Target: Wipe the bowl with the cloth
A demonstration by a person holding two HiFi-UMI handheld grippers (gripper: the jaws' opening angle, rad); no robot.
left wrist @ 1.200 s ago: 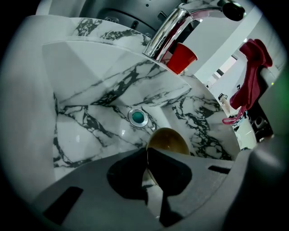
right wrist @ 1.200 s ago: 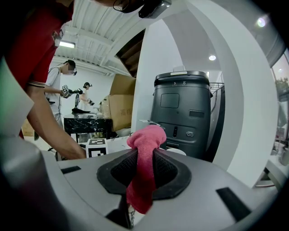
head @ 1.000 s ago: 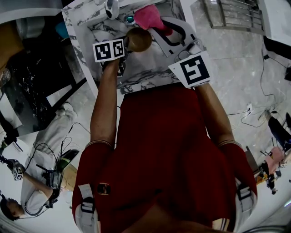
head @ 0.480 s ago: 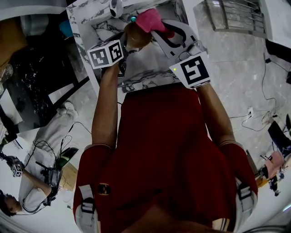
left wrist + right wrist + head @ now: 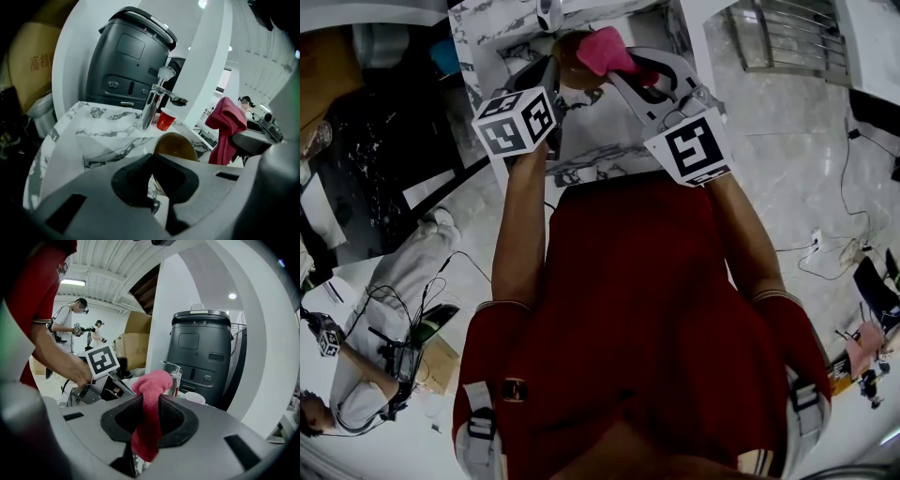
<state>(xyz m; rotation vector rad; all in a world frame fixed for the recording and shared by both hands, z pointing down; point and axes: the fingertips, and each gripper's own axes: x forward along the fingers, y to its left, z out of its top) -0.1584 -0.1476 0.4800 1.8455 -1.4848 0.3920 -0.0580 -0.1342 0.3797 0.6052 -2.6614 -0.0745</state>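
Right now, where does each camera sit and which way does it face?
Head view: on the person's head, looking steeply down at the counter; red shirt and both forearms show.
Left gripper view: on the left claw, looking along its jaws, shut on the bowl.
Right gripper view: on the right claw, jaws shut on the cloth; the left forearm shows.
Shared: cloth and dark machine in both gripper views.
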